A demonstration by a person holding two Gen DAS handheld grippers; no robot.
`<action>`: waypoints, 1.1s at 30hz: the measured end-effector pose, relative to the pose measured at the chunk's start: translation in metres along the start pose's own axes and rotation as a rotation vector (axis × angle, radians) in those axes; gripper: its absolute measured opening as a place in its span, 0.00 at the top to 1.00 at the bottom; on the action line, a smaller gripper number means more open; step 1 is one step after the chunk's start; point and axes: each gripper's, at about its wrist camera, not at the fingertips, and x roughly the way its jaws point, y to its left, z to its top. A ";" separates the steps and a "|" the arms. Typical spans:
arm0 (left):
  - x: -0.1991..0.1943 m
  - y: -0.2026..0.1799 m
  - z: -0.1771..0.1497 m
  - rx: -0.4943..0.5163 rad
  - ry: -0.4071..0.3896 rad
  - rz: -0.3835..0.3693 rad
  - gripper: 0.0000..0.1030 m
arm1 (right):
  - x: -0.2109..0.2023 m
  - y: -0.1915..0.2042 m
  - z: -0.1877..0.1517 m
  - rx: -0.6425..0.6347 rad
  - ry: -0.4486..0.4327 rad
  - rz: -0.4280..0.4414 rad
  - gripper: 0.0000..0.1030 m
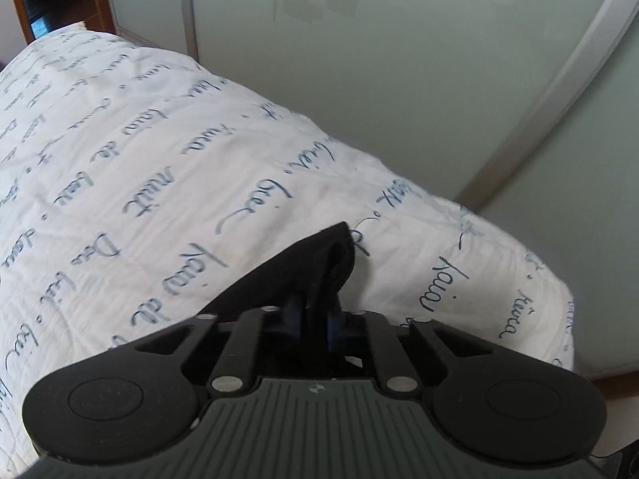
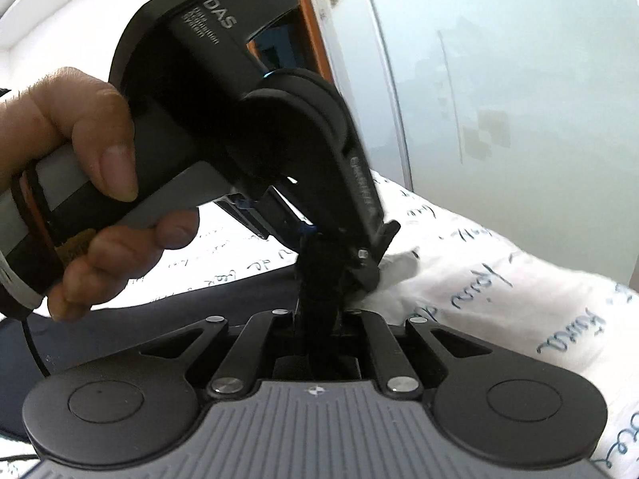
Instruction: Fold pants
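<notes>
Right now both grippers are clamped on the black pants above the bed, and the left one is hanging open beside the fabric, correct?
Not quite. The left gripper is not open: in the left wrist view its jaws are shut on the black pants. The right gripper is also clamped on that fabric, both over the white script-printed bedcover.

A bed under a white quilt printed with blue handwriting fills the space ahead of and below the tongs. Beyond its far edge stands a pale green frosted sliding door with silver frames. At far upper left, a brown wooden doorframe opens on a darker room. Soft daylight, brightest on the white wall behind.
</notes>
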 end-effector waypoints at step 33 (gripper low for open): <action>-0.207 0.304 -0.373 -1.076 -0.389 -0.072 0.69 | -0.046 0.336 -0.069 -0.754 0.243 0.511 0.94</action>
